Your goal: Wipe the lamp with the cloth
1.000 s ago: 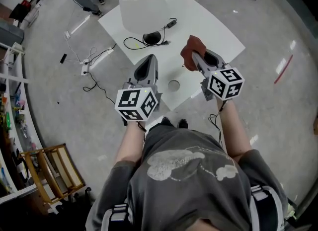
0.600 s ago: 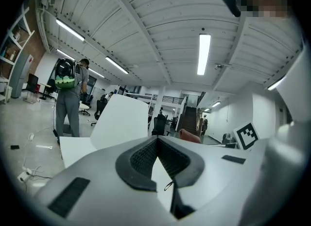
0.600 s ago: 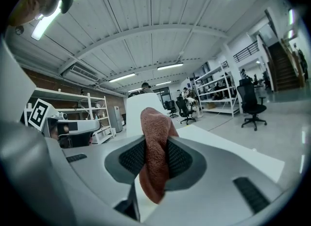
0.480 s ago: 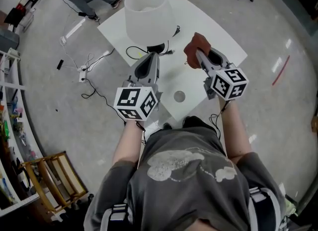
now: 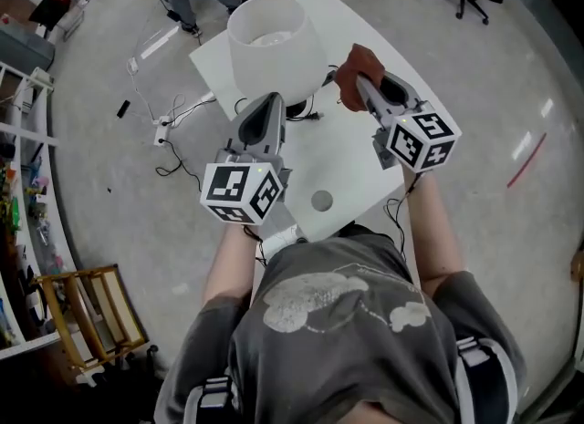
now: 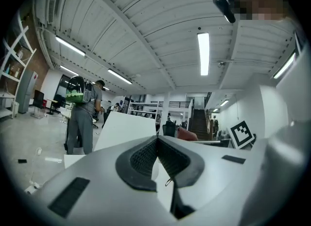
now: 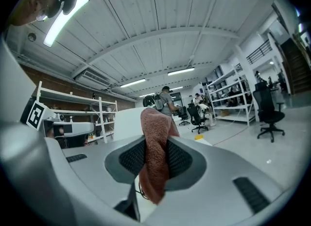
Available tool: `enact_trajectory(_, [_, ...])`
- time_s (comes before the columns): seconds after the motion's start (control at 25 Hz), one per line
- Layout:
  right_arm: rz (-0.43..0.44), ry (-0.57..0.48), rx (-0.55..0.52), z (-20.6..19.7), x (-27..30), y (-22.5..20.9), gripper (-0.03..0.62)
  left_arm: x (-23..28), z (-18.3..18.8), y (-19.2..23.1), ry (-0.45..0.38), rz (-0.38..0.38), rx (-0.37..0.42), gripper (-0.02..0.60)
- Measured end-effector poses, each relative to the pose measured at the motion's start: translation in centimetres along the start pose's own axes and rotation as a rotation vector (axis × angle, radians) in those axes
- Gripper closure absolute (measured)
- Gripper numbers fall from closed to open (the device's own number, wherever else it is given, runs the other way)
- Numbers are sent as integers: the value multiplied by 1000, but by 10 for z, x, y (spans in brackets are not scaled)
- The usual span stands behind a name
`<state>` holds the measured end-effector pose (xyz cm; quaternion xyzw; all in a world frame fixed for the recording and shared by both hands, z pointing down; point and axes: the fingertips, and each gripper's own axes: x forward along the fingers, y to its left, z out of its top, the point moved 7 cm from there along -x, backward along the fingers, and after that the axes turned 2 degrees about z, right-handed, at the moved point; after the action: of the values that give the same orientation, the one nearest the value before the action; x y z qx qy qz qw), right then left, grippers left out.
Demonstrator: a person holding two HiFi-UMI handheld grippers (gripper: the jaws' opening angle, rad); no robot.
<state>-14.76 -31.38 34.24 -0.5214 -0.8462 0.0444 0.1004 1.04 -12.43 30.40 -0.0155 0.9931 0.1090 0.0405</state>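
With our right claw [image 5: 363, 87] clamped on the rust-brown knitted cloth [image 5: 350, 68] near the white-shaded lamp [image 5: 274, 44] on the white tabletop [image 5: 351, 171], and our left claw [image 5: 263, 112] closed on nothing, we judged the approach step in hand and pressing cloth to shade next.

Nothing to read here: no words, numbers or brand names come clear in any view. All that shows is coded squares. The left gripper [image 5: 266, 105] carries a marker cube [image 5: 239, 192] with black-and-white square patterns on its faces, and the right gripper [image 5: 359, 83] carries a second cube [image 5: 422, 142] with the same kind. One such marker appears again in the left gripper view [image 6: 241, 132], another at the left edge of the right gripper view [image 7: 34, 115]. They are patterns only, no letters or digits.
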Motion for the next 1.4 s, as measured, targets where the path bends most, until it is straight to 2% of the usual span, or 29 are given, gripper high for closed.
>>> enact_trajectory(0.32, [147,-30,-86,52,54,-24,502,23,16,13,-44,128,31,574])
enact_trajectory(0.52, [245,-47,-144,81,85,-27,502,35,24,17,-61,181,42,574])
enact_trajectory(0.72, [337,-19,-186,95,113,-25,502,40,25,19,-60,229,43,574])
enact_trajectory(0.96, [365,30,-173,78,130,-25,502,39,17,24,-33,269,36,574])
enact_trajectory(1.16, [369,86,-131,45,133,-34,502,39,2,28,-10,312,13,574])
enact_trajectory(1.4, [302,138,-63,6,128,-44,502,34,-11,38,18,299,-17,574])
